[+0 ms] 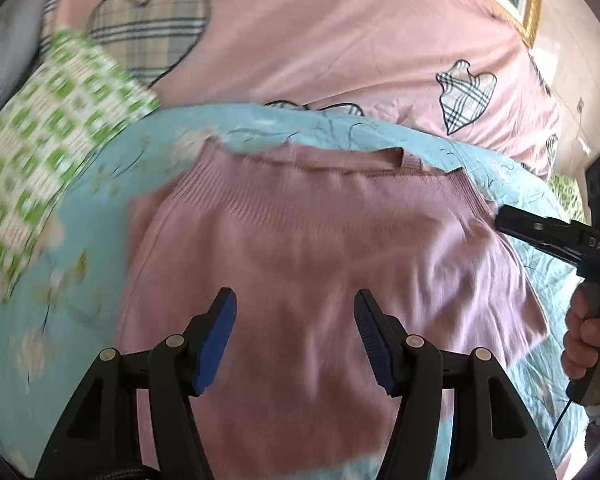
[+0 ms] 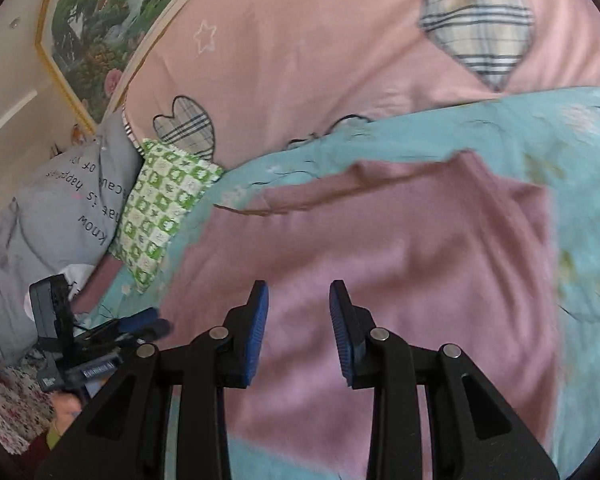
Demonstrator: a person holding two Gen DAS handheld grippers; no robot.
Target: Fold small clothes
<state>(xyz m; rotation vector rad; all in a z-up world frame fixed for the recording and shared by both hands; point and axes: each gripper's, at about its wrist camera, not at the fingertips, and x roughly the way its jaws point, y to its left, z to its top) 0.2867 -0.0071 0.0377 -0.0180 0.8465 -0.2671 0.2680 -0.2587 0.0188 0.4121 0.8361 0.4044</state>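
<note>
Garment: your pink knit top (image 1: 300,248) lies spread flat on the light blue floral sheet (image 1: 80,320), ribbed band at the far edge, in front of both claws.
Same garment, right view: the top (image 2: 400,272) fills the middle, blurred, with blue sheet (image 2: 572,152) showing beyond it and to its right.
Left claw (image 1: 296,336): released, blue pads well apart, hovering over the near half of the top; whether it touches the cloth, you cannot tell.
Right claw (image 2: 299,328): released too, pads apart with pink fabric visible between them, gripping nothing.
Right claw from the left view: its black body (image 1: 556,236) comes in from the right, tip at the top's right edge, your hand (image 1: 588,336) wrapped on the handle.
Left claw from the right view: blurred at the lower left (image 2: 140,326), beside the top's left edge.
Bed: a pink cover with plaid hearts (image 1: 320,40) lies behind the blue sheet.
Pillows: a green checked pillow (image 2: 164,208) rests left of the top, a grey lettered one (image 2: 68,208) just beyond it.
Wall: a framed landscape picture (image 2: 96,28) hangs behind the bed.
</note>
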